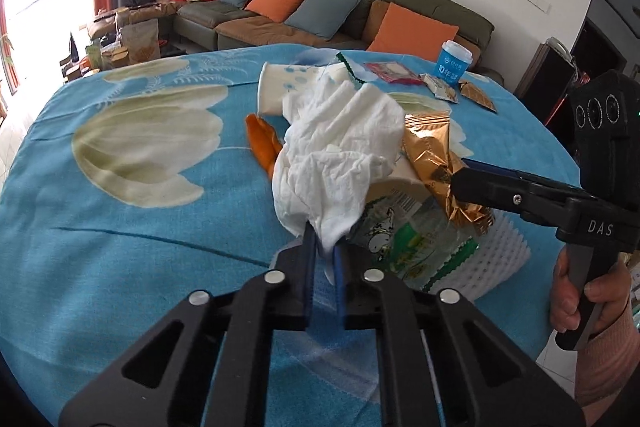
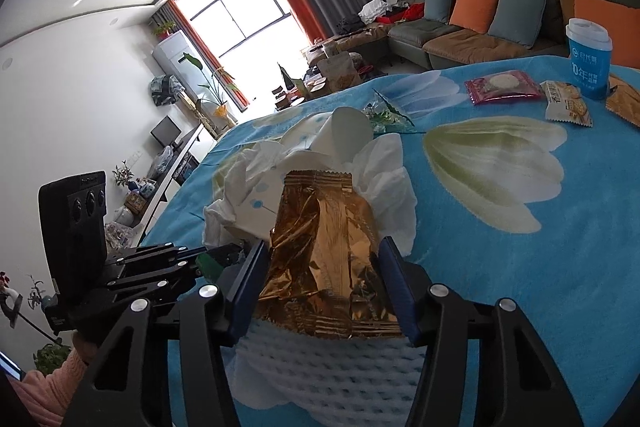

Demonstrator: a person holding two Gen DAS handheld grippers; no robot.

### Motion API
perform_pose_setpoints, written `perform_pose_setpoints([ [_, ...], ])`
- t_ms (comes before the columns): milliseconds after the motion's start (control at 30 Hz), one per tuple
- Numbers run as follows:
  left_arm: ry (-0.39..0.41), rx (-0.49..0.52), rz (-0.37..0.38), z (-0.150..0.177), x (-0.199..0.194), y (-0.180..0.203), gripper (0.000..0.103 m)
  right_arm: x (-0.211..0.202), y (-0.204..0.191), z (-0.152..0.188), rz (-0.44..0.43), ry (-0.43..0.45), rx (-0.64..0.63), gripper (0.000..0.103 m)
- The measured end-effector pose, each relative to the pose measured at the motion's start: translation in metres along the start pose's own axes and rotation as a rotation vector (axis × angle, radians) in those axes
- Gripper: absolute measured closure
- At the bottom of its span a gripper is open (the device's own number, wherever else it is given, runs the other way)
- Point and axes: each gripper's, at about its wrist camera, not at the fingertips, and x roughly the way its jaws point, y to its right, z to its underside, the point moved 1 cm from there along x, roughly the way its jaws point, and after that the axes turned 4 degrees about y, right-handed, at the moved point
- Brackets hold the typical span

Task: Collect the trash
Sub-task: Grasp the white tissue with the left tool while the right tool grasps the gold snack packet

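the crumpled white tissue (image 1: 340, 163) tops a heap of trash on the table, pinched at its lower edge by the closed fingers of the left gripper (image 1: 322, 247), likely so it lifts off alone. the right gripper (image 2: 326, 283) straddles the crinkled gold foil wrapper (image 2: 324, 247), fingers touching both edges, over white foam netting (image 2: 320, 367). a blue floral cloth (image 1: 120, 227) covers the table; a sofa with orange and blue cushions (image 1: 320, 3) stands behind

Both grippers black w/ blue pads, silver rivets: left gripper (image 1: 322, 247), right gripper (image 2: 322, 263) marked "DAS"; pink knit sleeve (image 1: 608, 359).
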Motion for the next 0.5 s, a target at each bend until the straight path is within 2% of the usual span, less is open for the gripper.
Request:
perform_pose_setpoints([
  [100, 0.016, -0.023, 0.009, 0.001, -0.003, -0.004, 0.099, -0.003, 0.001, 0.002, 0.006, 0.006, -0.001, 0.06],
  [167, 0.029, -0.031, 0.009, 0.002, -0.007, -0.006, 0.099, -0.005, 0.002, 0.002, -0.002, 0.007, 0.004, 0.073],
  [500, 0.106, -0.055, -0.02, 0.006, -0.044, -0.017, 0.099, -0.024, -0.009, -0.004, -0.014, 0.069, -0.027, 0.074],
])
